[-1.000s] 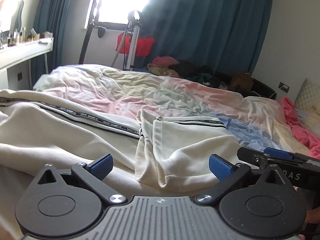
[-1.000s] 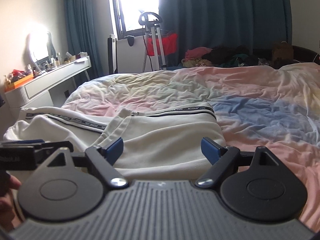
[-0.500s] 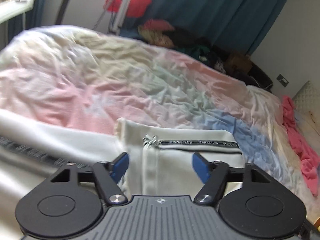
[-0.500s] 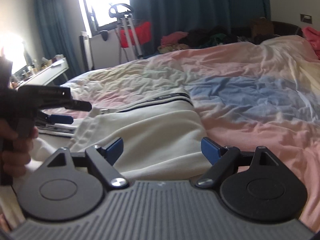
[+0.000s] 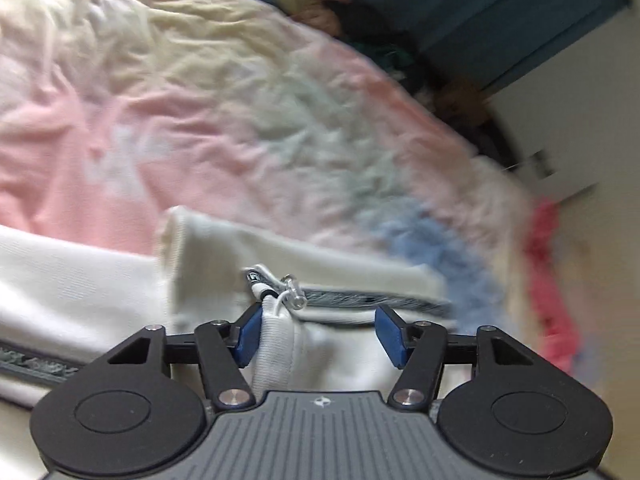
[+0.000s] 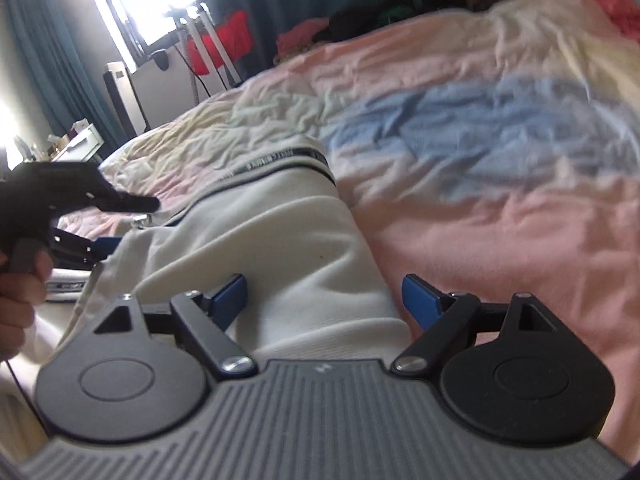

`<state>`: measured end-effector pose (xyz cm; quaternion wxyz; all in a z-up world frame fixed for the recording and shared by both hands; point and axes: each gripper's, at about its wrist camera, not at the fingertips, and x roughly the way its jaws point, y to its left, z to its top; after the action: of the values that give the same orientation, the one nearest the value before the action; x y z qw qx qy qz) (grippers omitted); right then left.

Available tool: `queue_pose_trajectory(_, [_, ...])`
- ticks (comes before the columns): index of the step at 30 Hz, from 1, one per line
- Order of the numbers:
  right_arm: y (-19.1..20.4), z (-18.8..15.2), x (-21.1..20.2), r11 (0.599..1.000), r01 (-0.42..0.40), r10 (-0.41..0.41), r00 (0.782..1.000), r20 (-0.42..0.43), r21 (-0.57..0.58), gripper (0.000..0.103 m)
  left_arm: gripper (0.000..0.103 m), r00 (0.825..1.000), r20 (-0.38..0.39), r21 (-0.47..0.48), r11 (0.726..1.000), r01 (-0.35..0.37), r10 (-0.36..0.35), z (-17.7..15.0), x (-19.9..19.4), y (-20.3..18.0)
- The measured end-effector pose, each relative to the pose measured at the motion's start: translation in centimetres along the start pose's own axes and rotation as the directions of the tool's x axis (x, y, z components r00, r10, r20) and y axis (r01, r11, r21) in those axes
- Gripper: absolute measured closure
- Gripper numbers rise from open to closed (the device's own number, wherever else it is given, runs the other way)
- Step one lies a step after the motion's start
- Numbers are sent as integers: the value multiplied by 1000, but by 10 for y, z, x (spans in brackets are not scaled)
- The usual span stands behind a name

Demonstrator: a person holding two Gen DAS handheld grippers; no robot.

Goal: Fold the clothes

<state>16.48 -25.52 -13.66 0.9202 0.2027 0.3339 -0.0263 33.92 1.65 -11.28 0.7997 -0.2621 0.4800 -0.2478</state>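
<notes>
A cream zip jacket (image 5: 200, 248) with black lettered tape lies half folded on the bed, also seen in the right wrist view as the jacket (image 6: 280, 232). My left gripper (image 5: 320, 332) is low over its ribbed zip end, its jaws closing. The ribbed band (image 5: 276, 344) and the zip pull (image 5: 294, 294) sit between the pads; the left pad touches the band, the right pad stands clear. My right gripper (image 6: 332, 300) is open over the jacket's near right fold, with cloth between its fingers. The left gripper (image 6: 132, 224) shows there too, held by a hand (image 6: 20, 300).
A crumpled pastel duvet (image 6: 480, 160) covers the bed under the jacket. Pink cloth (image 5: 548, 280) lies at the bed's right side. Beyond the bed are a pile of clothes (image 6: 320, 32), a stand with a red bag (image 6: 228, 40), a white desk (image 6: 76, 144) and dark curtains.
My left gripper moved forward and down to the jacket's zip end, and its jaws narrowed around the ribbed band. My right gripper rolled and sank closer to the jacket, still open.
</notes>
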Motion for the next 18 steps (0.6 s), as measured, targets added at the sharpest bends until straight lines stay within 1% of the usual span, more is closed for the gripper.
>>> queue_pose_trajectory(1, [-3,0,1,1000,-3,4,1000,-5,18,17,44,998,-2,-44,997,69,-69,1,1,5])
queue_pose_trajectory(2, [-4,0,2,1000,-7,7,1000,-6,23,17,44,995,-17,-78,992,102,-103,1,5,8])
queue_pose_trajectory(3, [-4,0,2,1000,-10,10,1000,-6,29,17,46,990,-35,-108,986,130,-134,1,10,10])
queue_pose_trajectory(4, [-5,0,3,999,-13,13,1000,-7,35,17,49,987,-78,-116,985,128,-138,1,18,8])
queue_pose_trajectory(7, [-6,0,3,999,-17,18,1000,-9,40,17,54,989,-138,-145,989,39,-59,0,35,5])
queue_pose_trajectory(11, [-7,-1,1,999,-21,22,1000,-14,45,17,55,998,-66,-187,982,2,-15,6,43,3])
queue_pose_trajectory(12, [-6,-1,1,999,-21,21,1000,-14,43,17,60,999,-45,-189,982,-2,-7,7,43,2])
queue_pose_trajectory(13, [-6,-1,1,999,-20,21,1000,-13,42,17,70,1000,-20,-181,983,-4,0,7,42,0])
queue_pose_trajectory(14, [-6,-1,1,999,-19,20,1000,-12,40,17,76,1000,-1,-160,987,-17,17,7,40,-3])
queue_pose_trajectory(15, [-6,-1,1,999,-19,19,1000,-12,38,17,96,999,19,-141,990,-28,31,7,37,-5])
queue_pose_trajectory(16, [-6,-1,1,999,-18,18,1000,-11,36,17,99,999,40,-128,992,-21,27,7,32,-7])
queue_pose_trajectory(18, [-6,-1,0,999,-16,17,1000,-9,33,17,99,995,96,-104,995,7,3,6,16,-12])
